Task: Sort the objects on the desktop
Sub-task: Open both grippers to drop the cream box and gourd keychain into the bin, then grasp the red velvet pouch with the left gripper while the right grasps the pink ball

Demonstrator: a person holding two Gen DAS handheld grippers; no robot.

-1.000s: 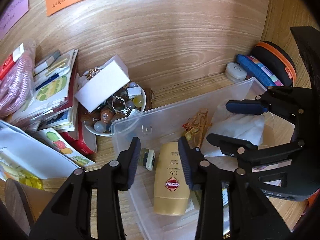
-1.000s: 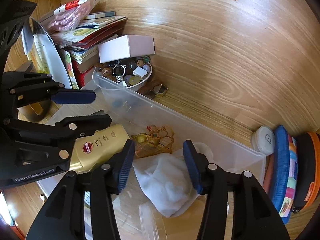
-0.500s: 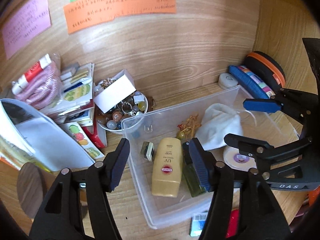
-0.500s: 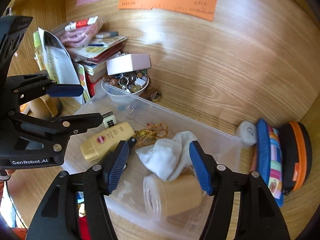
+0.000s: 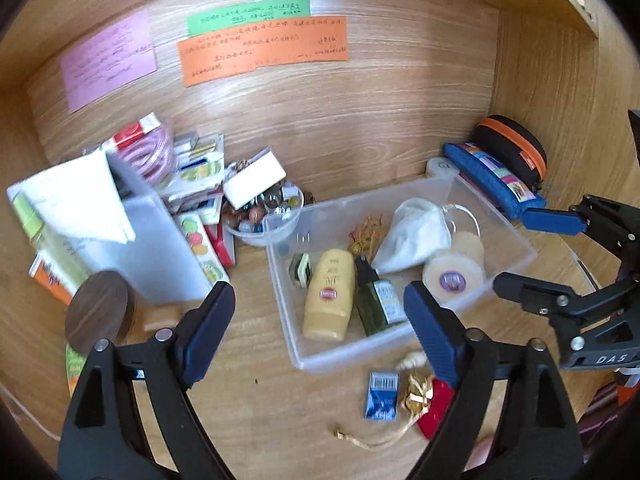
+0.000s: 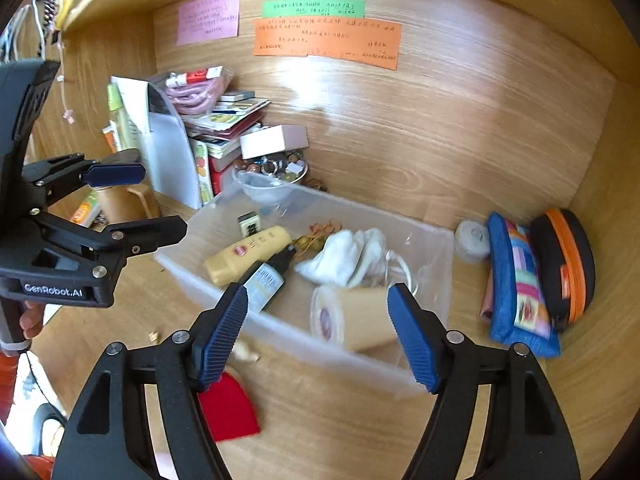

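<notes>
A clear plastic bin (image 5: 280,280) (image 6: 432,256) sits on the wooden desk. It holds a yellow sunscreen tube (image 5: 329,296) (image 6: 248,250), a dark green bottle (image 5: 376,300), a white cloth pouch (image 5: 412,236) (image 6: 348,256) and a tan roll (image 5: 454,276) (image 6: 356,316). My left gripper (image 5: 319,290) (image 6: 163,199) hovers in front of the bin. Its jaws are opening and grip nothing. My right gripper (image 6: 317,294) (image 5: 510,248) hangs over the bin's near right corner, jaws opening, also gripping nothing. A blue packet (image 5: 382,396), a gold ornament (image 5: 418,394) and a red piece (image 6: 228,408) lie before the bin.
A bowl of beads (image 5: 260,216) with a white box (image 5: 256,178) on it stands left of the bin, beside stacked booklets (image 5: 192,168) and a white folder (image 5: 160,248). A round wooden lid (image 5: 99,312) lies at the left. A blue pencil case (image 6: 520,280) and a black-orange case (image 6: 568,264) sit at the right.
Both grippers have drawn back and upward out of the bin and their jaws have widened. The desk in front of the bin and the notes on the back wall have come into view.
</notes>
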